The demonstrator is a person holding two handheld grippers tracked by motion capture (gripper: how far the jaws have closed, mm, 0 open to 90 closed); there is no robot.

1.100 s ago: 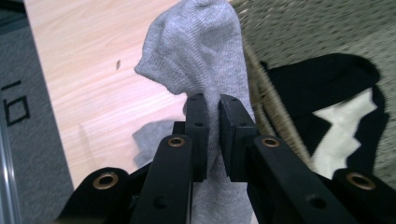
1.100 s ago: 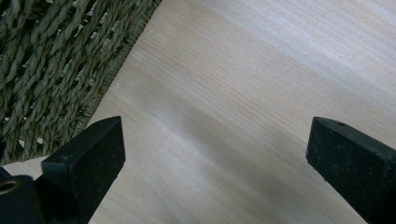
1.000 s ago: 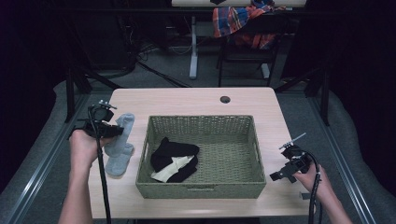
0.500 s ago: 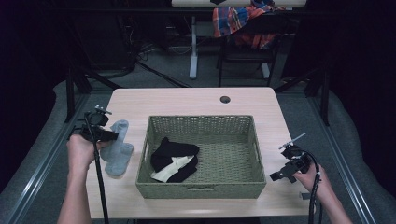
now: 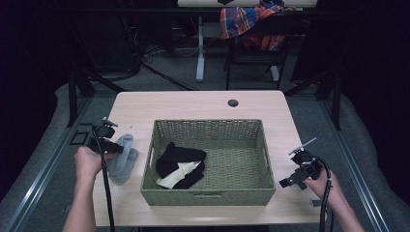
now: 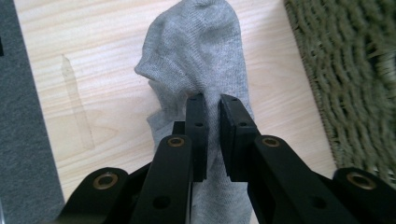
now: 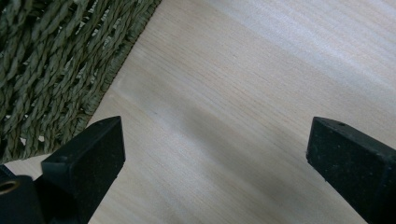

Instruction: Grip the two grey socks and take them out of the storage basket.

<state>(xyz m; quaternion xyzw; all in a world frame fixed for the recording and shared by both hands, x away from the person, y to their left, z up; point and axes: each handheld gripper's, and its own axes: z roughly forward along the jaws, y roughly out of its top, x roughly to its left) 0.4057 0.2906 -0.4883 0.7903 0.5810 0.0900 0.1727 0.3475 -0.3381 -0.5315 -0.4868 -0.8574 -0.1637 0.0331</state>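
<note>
The left claw (image 6: 212, 105) was pinched on a fold of the grey sock (image 6: 201, 56), which lay on the table (image 5: 203, 104) just beside the left wall of the woven basket (image 5: 208, 195). The right claw (image 7: 215, 154) stood with its jaws spread wide and nothing between them, over bare table near the basket's right side; in the high view it sat by the basket's front right corner. A black and cream garment (image 5: 181, 164) lay inside the basket at its left
</note>
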